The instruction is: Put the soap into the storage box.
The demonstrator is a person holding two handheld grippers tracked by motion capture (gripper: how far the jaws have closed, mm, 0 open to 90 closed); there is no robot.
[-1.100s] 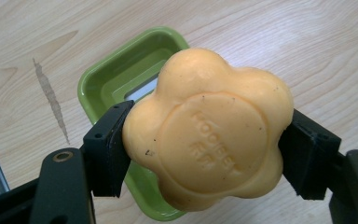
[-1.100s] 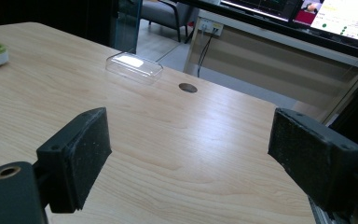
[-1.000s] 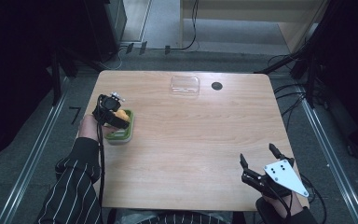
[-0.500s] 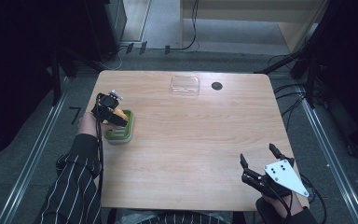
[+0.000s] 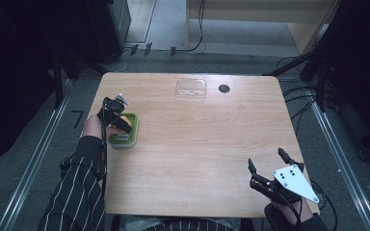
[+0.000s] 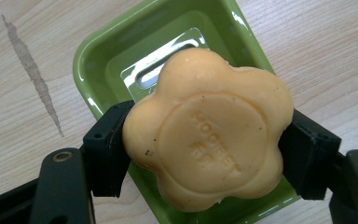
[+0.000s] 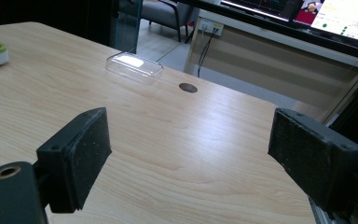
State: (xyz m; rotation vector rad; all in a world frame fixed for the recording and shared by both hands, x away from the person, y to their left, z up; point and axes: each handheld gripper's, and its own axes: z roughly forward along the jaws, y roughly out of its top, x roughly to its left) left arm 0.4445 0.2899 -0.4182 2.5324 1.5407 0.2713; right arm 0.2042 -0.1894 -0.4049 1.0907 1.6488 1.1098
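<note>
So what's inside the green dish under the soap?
The green dish shows a pale slotted drain insert on its floor. The orange flower-shaped soap, clamped in the left gripper, covers most of the dish, so anything under it stays hidden.

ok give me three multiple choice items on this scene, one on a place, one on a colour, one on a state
1. Where does the clear plastic lid lie?
A. at the table's far edge, beside the round hole
B. on the dish
C. in the right gripper

2. What colour is the rectangular soap dish?
A. blue
B. green
C. white

3. How is the left gripper?
A. open, empty
B. shut on the lid
C. shut on the orange flower-shaped soap bar

Answers: 1 A, the high view shows it next to the hole; 2 B, its rim and walls are green; 3 C, both jaws press the bar's sides above the dish.
</note>
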